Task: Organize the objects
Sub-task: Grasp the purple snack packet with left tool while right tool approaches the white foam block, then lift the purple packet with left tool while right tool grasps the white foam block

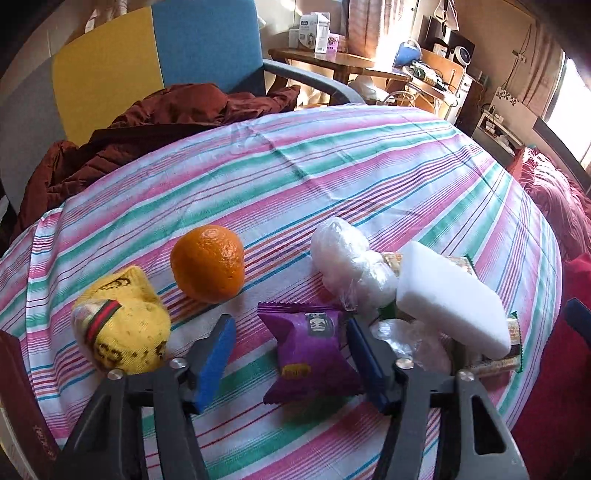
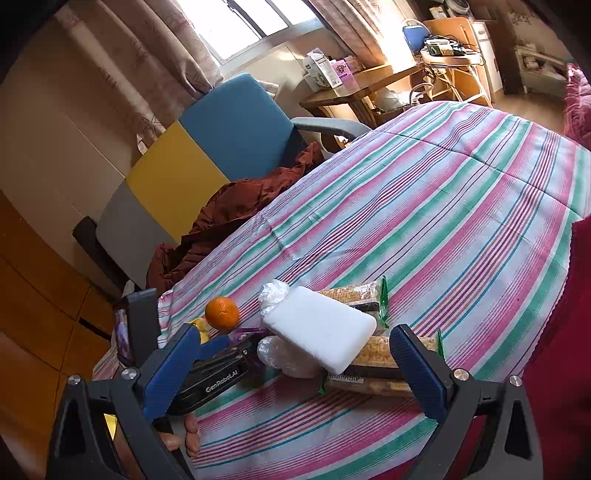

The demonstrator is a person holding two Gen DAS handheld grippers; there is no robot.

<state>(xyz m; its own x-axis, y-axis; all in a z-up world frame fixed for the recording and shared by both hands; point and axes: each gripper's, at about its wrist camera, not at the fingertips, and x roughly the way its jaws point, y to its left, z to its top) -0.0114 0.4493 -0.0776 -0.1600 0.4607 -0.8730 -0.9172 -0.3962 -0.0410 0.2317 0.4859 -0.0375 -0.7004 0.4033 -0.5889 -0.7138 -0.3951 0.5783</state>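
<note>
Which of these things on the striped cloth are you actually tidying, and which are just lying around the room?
For the job: orange, yellow sock, purple packet, white sponge, plastic bags, cracker packs.

Lying about: red jacket, chair, boxes on the desk.

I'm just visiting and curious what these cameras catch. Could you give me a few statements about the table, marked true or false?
1. The left hand-held gripper is open around the purple foil snack packet. True.
2. The round orange fruit sits in a bowl. False: it lies on the striped tablecloth.
3. The white rectangular sponge block rests on top of other items. True.
4. The right hand-held gripper grips the sponge block. False: it is open, holding nothing.
</note>
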